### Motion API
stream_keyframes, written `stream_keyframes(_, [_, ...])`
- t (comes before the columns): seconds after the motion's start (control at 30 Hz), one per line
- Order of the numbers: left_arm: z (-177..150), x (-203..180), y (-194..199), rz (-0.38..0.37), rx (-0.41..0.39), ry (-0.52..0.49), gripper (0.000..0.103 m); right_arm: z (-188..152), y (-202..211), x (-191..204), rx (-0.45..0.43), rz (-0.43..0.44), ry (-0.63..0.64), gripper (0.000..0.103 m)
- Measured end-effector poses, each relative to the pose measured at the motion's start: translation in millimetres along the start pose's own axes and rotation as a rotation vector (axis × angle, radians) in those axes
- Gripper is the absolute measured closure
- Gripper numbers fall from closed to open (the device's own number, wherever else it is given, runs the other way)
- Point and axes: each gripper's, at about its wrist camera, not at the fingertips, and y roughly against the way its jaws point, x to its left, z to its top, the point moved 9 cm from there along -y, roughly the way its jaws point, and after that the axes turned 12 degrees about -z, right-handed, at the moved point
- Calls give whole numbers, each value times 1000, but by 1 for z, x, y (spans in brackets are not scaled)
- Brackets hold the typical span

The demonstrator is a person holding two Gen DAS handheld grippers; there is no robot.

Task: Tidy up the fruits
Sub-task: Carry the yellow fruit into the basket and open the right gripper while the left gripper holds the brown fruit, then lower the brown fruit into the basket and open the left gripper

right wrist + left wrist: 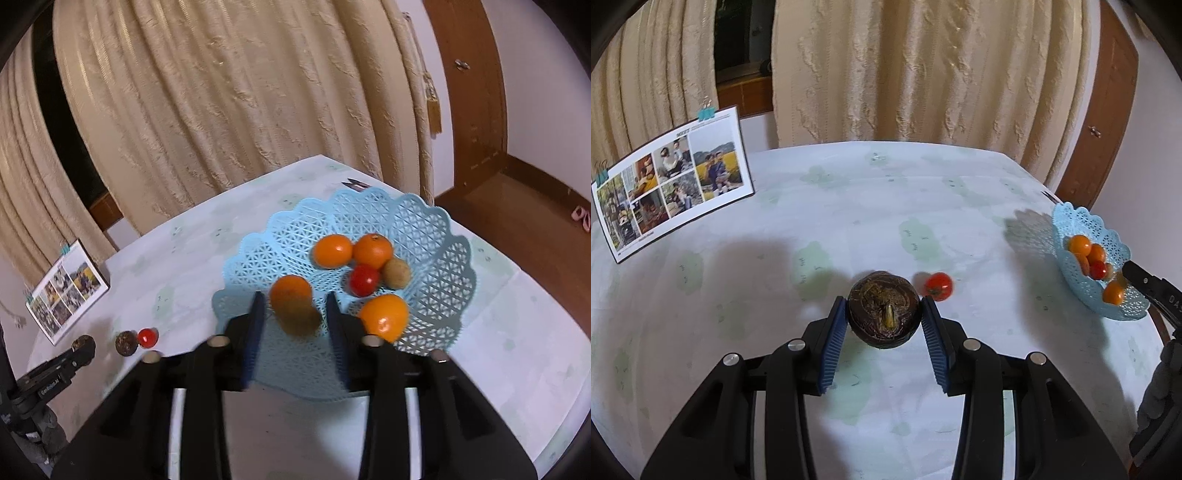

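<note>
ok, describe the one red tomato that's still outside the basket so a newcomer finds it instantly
Start at the white tablecloth, left of the blue lace basket. Between the left gripper jaws sits a dark brown round fruit; the tomato lies just beyond it, to the right. It is the only small, glossy red thing there.

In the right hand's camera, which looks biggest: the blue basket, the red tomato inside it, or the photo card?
1. Blue basket
2. Photo card, though it sits farther away
3. Red tomato in the basket
</note>
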Motion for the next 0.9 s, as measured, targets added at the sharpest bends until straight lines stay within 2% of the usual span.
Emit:
stream_keyframes(0.17, [6,-22,0,-15,-3,-38,62,3,3,-21,-29,-23,-55,61])
stream_keyframes(0.4, [13,-65,-7,-71,9,-94,62,7,14,-58,-139,-176,-87,60])
stream_keyframes(0.53, [15,-96,-14,-118,28,-128,62,8,20,-74,-201,-240,-112,52])
stream_keyframes(0.7, [16,-135,-24,-182,51,-171,62,7,22,-88,-243,-278,-149,51])
stream_keyframes(0.9, [19,-176,-37,-233,61,-230,62,5,19,-98,-236,-273,-196,50])
